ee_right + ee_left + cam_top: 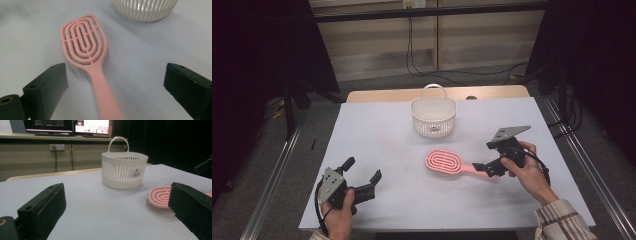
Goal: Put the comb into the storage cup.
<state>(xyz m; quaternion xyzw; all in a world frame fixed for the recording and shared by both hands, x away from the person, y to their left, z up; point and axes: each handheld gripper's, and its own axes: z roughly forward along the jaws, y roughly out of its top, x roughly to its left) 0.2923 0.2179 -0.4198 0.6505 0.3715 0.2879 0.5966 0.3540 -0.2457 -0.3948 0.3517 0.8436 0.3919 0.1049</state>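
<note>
Barely started: right tongs [482, 169] spread around the pink brush [87, 50] handle mid-counter, left tongs [362, 176] spread idle, basket [433, 118] empty near the far edge.

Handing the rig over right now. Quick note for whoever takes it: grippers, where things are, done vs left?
Right gripper: open, fingers astride the handle of the pink vented plastic hairbrush, not yet closed on it.
Left gripper: open, holds nothing, near the front left of the table, pointed toward the basket.
Hairbrush lies flat on the white table, bristles down, handle toward the right gripper.
White slotted plastic basket with loop handle stands upright beyond the brush; nothing visible inside it.
Done: right gripper lined up on the handle.
Left: close on the handle and lift; likely place the brush in the basket.
</note>
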